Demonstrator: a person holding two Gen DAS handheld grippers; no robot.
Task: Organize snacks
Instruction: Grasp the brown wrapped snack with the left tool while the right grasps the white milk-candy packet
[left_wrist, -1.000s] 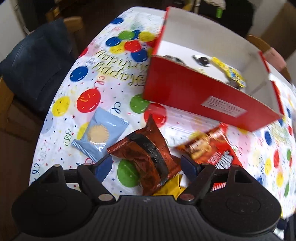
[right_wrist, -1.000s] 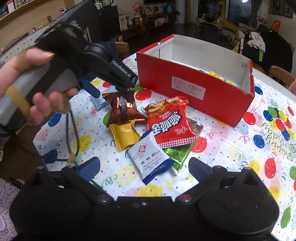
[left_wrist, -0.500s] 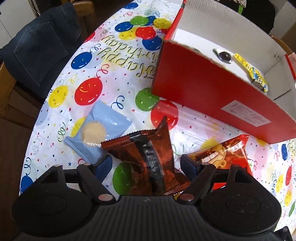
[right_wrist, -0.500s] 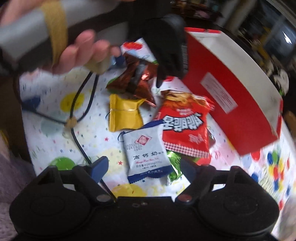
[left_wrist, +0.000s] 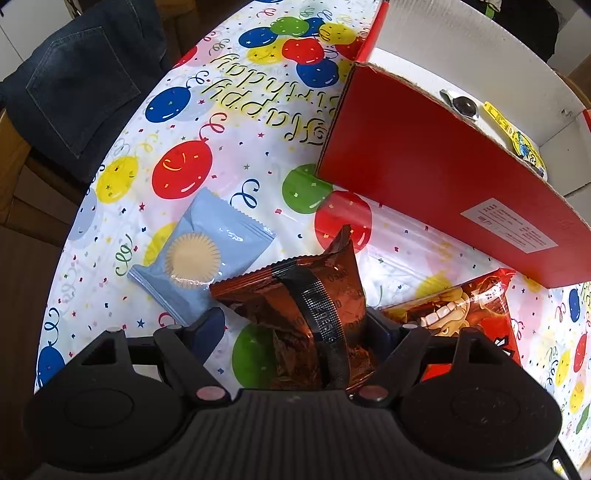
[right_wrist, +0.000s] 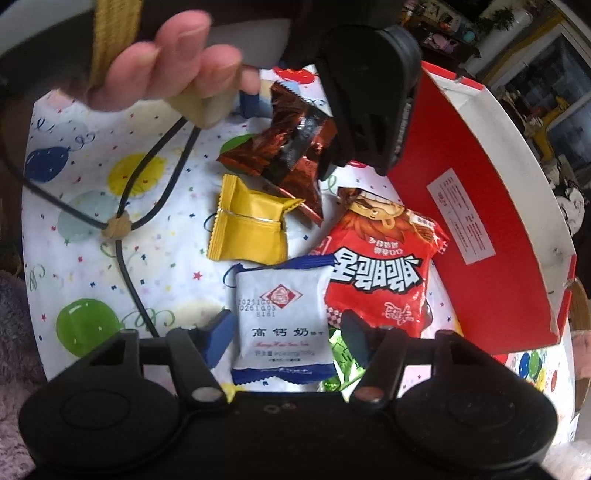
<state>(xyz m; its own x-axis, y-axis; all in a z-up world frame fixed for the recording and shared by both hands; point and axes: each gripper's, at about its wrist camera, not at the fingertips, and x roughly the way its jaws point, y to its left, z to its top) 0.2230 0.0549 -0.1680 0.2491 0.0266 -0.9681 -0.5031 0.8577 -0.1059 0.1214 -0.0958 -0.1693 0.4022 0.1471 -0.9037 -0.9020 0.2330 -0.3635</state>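
Note:
A brown foil snack packet (left_wrist: 314, 306) lies between the fingers of my left gripper (left_wrist: 295, 326), which is open around it; it also shows in the right wrist view (right_wrist: 284, 155) under the left gripper's body. My right gripper (right_wrist: 288, 338) is open, its fingers either side of a white-and-blue milk candy packet (right_wrist: 282, 317). Beside it lie a yellow packet (right_wrist: 251, 229), a red Korean snack bag (right_wrist: 384, 258) and a green packet (right_wrist: 341, 363). A light blue cookie packet (left_wrist: 205, 251) lies left of the brown one. The red box (left_wrist: 443, 177) holds a few small snacks.
The balloon-print tablecloth (left_wrist: 184, 110) covers a round table whose edge curves at the left. A chair with a denim jacket (left_wrist: 81, 85) stands beyond that edge. The left gripper's black cable (right_wrist: 125, 221) trails over the cloth. The person's hand (right_wrist: 166, 62) fills the upper left.
My left gripper has moved in over the brown packet, which now sits deeper between its fingers. My right gripper has dropped toward the white-and-blue packet, now between its fingers.

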